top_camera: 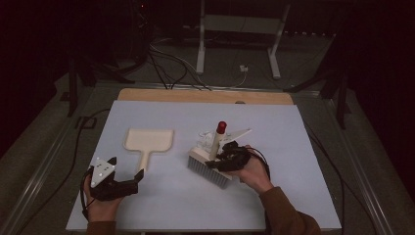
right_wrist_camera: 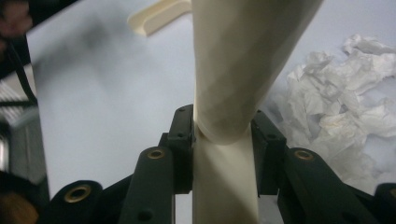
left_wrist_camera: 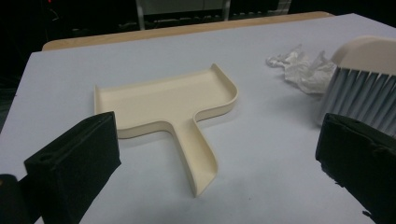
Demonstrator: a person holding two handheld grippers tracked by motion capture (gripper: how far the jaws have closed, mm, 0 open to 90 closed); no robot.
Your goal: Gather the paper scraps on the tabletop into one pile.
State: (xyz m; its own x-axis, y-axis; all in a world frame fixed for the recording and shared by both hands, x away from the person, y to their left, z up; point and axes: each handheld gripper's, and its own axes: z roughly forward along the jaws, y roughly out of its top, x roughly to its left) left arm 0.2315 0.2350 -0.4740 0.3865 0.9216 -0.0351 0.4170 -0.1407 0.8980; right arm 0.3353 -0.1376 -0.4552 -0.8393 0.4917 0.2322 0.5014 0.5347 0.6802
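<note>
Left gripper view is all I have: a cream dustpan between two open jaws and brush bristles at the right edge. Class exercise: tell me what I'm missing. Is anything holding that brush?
Observer: Yes. The right gripper is shut on the brush's handle.
Operator: Which way is the brush standing?
Observer: Bristles down on the table, handle rising to a red tip.
Operator: And the crumpled scrap beside the bristles?
Observer: The crumpled wrapper lies loose on the blue-grey sheet, on the brush's far side.
Operator: Where is my own gripper?
Observer: The left gripper is near the dustpan's handle, jaws open.
</note>
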